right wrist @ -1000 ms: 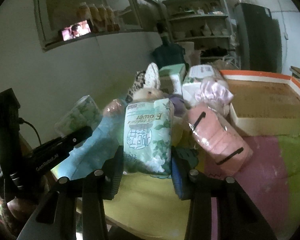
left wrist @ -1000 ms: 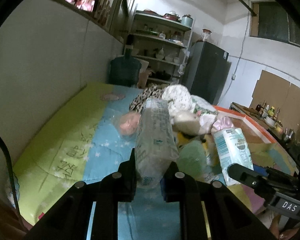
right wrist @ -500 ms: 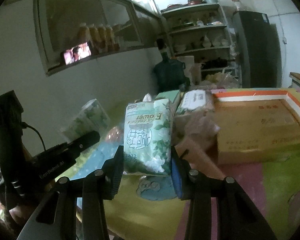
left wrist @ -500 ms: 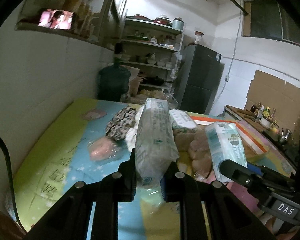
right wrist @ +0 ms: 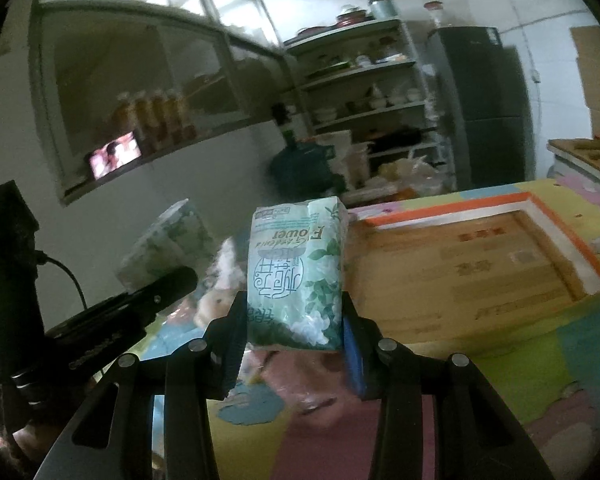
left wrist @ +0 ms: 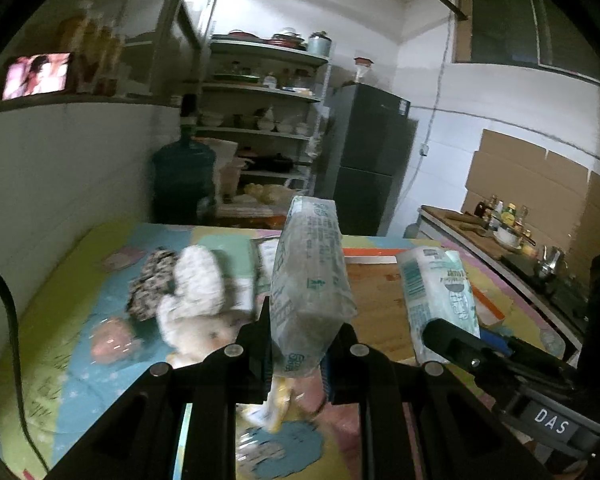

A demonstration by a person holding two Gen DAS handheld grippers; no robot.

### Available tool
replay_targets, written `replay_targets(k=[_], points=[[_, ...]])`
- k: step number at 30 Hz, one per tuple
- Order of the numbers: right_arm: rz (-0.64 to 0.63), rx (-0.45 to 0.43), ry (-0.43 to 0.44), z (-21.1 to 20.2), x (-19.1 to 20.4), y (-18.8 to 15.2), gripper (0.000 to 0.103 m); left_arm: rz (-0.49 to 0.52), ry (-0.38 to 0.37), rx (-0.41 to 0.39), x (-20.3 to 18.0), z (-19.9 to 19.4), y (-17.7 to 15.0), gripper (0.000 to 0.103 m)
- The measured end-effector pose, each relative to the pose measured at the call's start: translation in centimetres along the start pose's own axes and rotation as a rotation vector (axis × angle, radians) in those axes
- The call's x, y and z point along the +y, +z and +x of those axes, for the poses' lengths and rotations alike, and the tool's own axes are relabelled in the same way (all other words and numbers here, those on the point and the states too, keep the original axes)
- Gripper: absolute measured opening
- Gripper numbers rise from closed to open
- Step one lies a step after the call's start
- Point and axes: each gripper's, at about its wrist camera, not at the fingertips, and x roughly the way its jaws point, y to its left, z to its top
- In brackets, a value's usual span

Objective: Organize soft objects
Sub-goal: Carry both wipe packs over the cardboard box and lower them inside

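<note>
Left wrist view: the left gripper (left wrist: 296, 346) clamps a grey tissue pack (left wrist: 310, 292) upright above the mat (left wrist: 60, 280) — the right gripper (right wrist: 292, 334) likewise grips a floral tissue pack (right wrist: 298, 272), raised beside the cardboard tray (right wrist: 480, 268).

Green floral tissue pack (right wrist: 296, 276); orange-and-white-rimmed cardboard box (right wrist: 480, 276).
</note>
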Motion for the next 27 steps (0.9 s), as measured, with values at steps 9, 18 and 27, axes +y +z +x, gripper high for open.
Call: replay_targets(k=[9,18,27], points=[[0.072,-0.032,-0.092,-1.9,-6.1,1.4,0.043,0.042,-0.069,0.036,-4.9,3.7,1.5,0.019],[0.127,-0.045,-0.178,-2.9,-11.8,2.2,0.043,0.052,-0.125,0.103,-8.7,8.2,1.9,0.019],[0.138,0.003,-0.220,-1.4,-15.1,3.4,0.043,0.027,-0.147,0.186,-11.0,12.5,1.4,0.019]])
